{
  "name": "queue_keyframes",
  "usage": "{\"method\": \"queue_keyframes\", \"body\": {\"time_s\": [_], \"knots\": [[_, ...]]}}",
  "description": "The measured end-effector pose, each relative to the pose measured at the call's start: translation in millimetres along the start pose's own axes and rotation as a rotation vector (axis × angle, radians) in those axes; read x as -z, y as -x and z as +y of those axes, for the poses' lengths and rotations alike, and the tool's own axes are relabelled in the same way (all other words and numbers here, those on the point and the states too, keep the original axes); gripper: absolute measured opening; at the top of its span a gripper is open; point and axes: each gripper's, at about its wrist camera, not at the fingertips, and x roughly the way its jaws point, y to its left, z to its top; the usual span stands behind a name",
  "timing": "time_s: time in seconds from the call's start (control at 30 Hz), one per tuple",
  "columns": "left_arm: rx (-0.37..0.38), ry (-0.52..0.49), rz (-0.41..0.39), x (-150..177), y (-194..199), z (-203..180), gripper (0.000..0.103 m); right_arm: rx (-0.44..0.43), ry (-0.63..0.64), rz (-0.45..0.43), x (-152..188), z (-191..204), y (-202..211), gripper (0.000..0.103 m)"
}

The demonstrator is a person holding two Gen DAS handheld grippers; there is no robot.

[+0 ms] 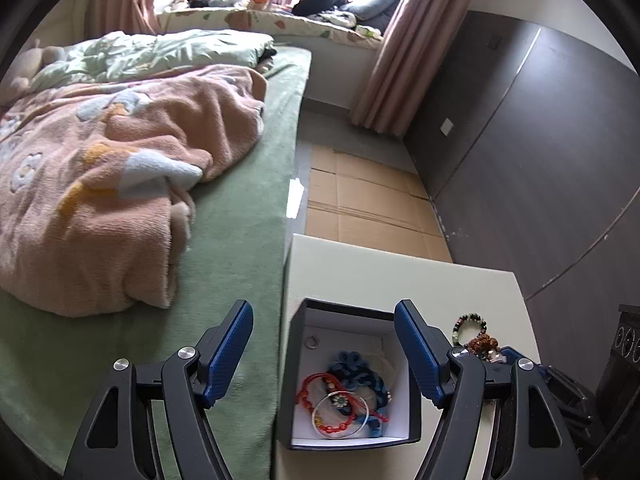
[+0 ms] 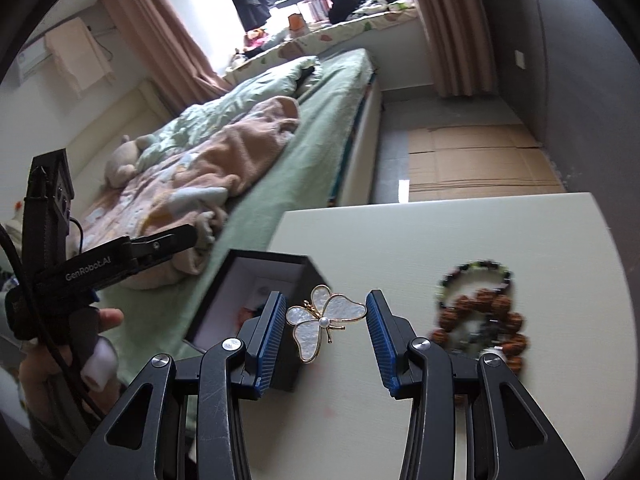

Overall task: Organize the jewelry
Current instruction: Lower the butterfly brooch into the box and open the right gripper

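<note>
A cream table (image 1: 400, 276) stands just beside a bed (image 1: 240, 240) with a green sheet and a rumpled pink blanket (image 1: 100, 184). On the table sits a black box (image 1: 298, 368) with a white inside, open at the top. In the left wrist view, the left gripper (image 1: 324, 354) hangs over the box with its blue-padded fingers spread wide and nothing between them; one finger is over the bed edge, the other over the table to the right of the box. Inside the box lie a red cord bracelet (image 1: 320, 392), a thin silver bangle (image 1: 340, 416) resting on top of it, a blue knotted piece (image 1: 360, 376), and a small ring (image 1: 311, 341) apart near the far wall. In the right wrist view, the right gripper (image 2: 326, 334) is also open, and a butterfly brooch (image 2: 320, 322) with pearly white wings and gold edging sits between its fingers, by the box's near corner; it seems to lie on the table, though whether its wings touch the pads is hard to tell. To the right, on the table, a dark bead bracelet (image 2: 476, 276) and a brown bead bracelet (image 2: 504, 320) lie together, overlapping and blurred. At the left edge of this view a hand (image 2: 60, 360) grasps the other gripper's handle.
</note>
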Motion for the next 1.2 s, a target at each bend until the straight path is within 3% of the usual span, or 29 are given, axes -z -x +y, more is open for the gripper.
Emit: {"method": "queue_keyframes", "body": {"time_s": [0.4, 0.6, 0.63, 0.67, 0.73, 0.93, 1.03, 1.2], "knots": [[-0.008, 0.029, -0.023, -4, 10, 13, 0.074, -0.074, 0.021, 0.025, -3, 42, -38, 0.043], [-0.01, 0.046, -0.019, -6, 9, 19, 0.074, -0.095, -0.033, -0.019, -6, 43, -44, 0.043], [-0.009, 0.047, -0.016, -6, 8, 19, 0.074, -0.11, -0.043, -0.029, -7, 41, -43, 0.048], [-0.009, 0.046, -0.013, -5, 8, 19, 0.074, -0.121, -0.054, -0.031, -9, 39, -43, 0.061], [-0.009, 0.039, -0.007, -4, 7, 18, 0.074, -0.122, -0.066, -0.037, -10, 37, -40, 0.076], [-0.003, 0.011, 0.005, -1, 6, 10, 0.074, -0.095, -0.1, -0.022, -9, 22, -28, 0.078], [0.008, -0.015, 0.014, 2, 4, 2, 0.074, -0.069, -0.102, -0.009, -8, 15, -18, 0.092], [0.029, -0.061, 0.02, 9, 4, -14, 0.076, -0.041, -0.124, 0.006, -3, -4, 2, 0.093]]}}
